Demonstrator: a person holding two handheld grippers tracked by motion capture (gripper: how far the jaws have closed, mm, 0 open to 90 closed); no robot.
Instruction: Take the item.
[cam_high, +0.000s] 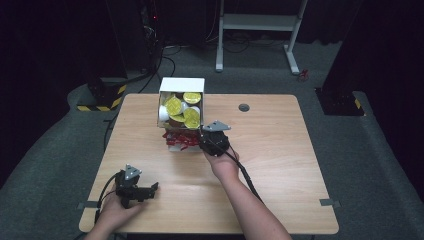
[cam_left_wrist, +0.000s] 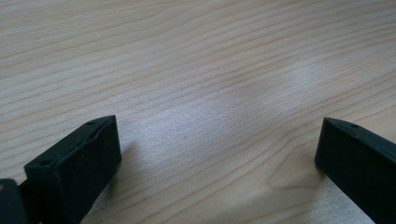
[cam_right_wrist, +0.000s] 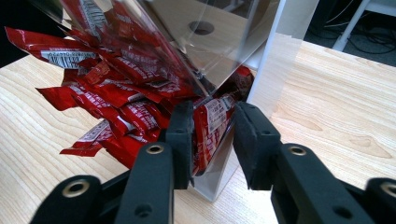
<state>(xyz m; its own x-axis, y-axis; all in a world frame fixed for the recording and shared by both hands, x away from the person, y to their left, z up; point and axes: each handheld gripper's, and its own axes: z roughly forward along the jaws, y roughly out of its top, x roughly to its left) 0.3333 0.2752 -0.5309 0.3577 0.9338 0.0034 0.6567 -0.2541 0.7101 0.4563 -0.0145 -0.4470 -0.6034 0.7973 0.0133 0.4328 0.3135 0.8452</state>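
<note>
Light wooden desk (cam_high: 280, 165) on grey carpet, seen from above, dark surroundings. Near the middle of the far edge, a white box (cam_high: 181, 85) with clear walls, upper part packed with yellow-lidded cups (cam_high: 174, 106). Below them, red sachets (cam_high: 180, 139) spilling out of the box's near side onto the desk.

Right gripper (cam_high: 202, 134) held just beside the box's near right corner, grey three-cornered plate (cam_high: 216, 126) on top, cable (cam_high: 245, 172) trailing back along the forearm. In the right gripper view, fingers (cam_right_wrist: 181, 135) partly open, set to either side of the clear wall's edge, with a red sachet (cam_right_wrist: 212, 126) between them; left finger close against the sachet, right finger just apart from the wall. Firm hold not evident.

Left gripper (cam_high: 154, 189) resting low near the near left corner of the desk, well apart from the box, pointing right. In the left gripper view, fingers (cam_left_wrist: 84, 163) spread wide over bare wood, holding nothing.
</note>
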